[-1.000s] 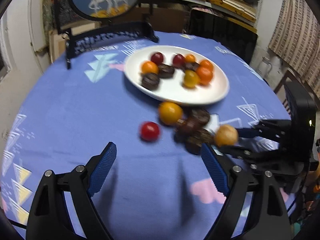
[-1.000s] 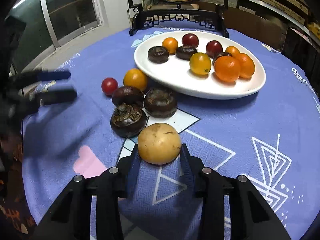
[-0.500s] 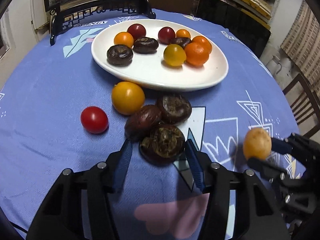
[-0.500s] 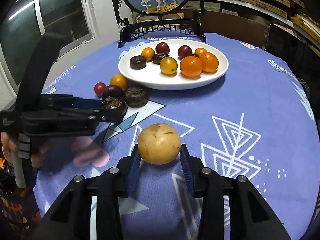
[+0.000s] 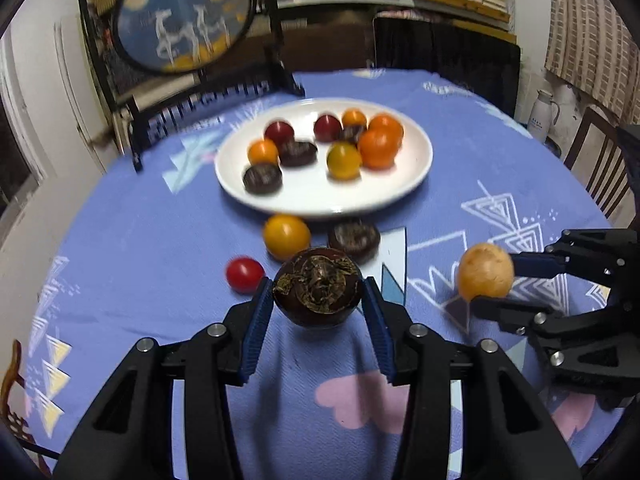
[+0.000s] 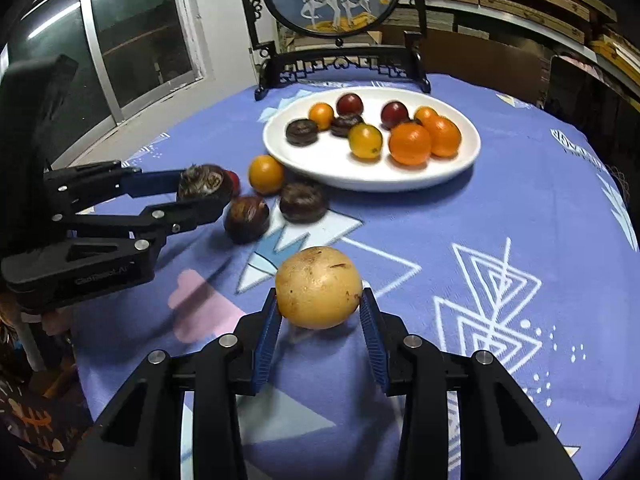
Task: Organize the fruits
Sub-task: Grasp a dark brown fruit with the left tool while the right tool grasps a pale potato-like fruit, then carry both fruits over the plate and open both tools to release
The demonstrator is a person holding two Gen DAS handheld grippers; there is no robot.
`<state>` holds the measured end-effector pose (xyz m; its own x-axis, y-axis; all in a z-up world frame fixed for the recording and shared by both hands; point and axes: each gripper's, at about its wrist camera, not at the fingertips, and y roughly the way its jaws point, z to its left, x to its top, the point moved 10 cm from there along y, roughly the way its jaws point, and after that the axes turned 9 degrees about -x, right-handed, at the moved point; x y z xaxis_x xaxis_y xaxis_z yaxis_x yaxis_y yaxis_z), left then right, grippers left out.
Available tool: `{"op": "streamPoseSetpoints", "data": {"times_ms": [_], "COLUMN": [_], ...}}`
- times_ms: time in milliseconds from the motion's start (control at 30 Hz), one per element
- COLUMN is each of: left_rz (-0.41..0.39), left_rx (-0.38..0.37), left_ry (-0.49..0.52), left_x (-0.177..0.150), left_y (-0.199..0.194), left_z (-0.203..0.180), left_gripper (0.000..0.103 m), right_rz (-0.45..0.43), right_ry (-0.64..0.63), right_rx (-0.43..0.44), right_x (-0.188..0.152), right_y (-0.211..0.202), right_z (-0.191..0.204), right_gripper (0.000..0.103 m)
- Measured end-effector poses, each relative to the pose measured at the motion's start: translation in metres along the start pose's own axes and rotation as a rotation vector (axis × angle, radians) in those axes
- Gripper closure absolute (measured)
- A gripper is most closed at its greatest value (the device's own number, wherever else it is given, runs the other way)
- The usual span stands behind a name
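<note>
My left claw (image 5: 318,300) is closed on a dark chestnut (image 5: 318,292), lifted just above the tabletop (image 5: 140,260) with its rough underside facing the camera. My right claw (image 6: 319,308) grips a tan fruit (image 6: 319,287), level and clear of the cloth, off to the right of the left one.

In the left view the far plate (image 5: 400,192) is blurred, and my held chestnut hides one of the loose ones behind it. From the right, the red tomato (image 6: 233,182) is mostly hidden behind the left claw's load.

Off the plate I count one orange tomato (image 6: 266,174), one red tomato and two dark chestnuts (image 6: 247,219) (image 6: 303,202), all close together just before the plate's rim. On the plate there are two red fruits, three dark chestnuts, perhaps, since one is half-hidden behind the oranges, two large oranges, and three small orange-yellow tomatoes.
</note>
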<state>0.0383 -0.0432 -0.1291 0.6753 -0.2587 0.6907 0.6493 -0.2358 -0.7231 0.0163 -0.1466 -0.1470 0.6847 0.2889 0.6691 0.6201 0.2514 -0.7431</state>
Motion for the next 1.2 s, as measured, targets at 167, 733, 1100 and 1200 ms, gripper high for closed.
{"op": "streamPoseSetpoints", "data": {"times_ms": [167, 733, 1100, 1200], "left_rz": [-0.035, -0.079, -0.101, -0.1], "left_rx": [0.01, 0.034, 0.018, 0.019], "left_ry": [0.021, 0.068, 0.041, 0.025], "left_x": [0.016, 0.055, 0.08, 0.094], "left_y": [-0.009, 0.005, 0.02, 0.03], "left_z": [0.006, 0.024, 0.051, 0.065], "left_gripper": [0.058, 0.058, 0.058, 0.058], "right_rz": [-0.039, -0.09, -0.098, -0.115], "right_ry": [-0.012, 0.023, 0.045, 0.069], "right_rx": [0.016, 0.035, 0.005, -0.019], "right_x": [0.021, 0.066, 0.084, 0.1], "right_y": [-0.01, -0.002, 0.009, 0.013], "right_z": [0.009, 0.004, -0.016, -0.031], "right_gripper": [0.063, 0.063, 0.063, 0.063]}}
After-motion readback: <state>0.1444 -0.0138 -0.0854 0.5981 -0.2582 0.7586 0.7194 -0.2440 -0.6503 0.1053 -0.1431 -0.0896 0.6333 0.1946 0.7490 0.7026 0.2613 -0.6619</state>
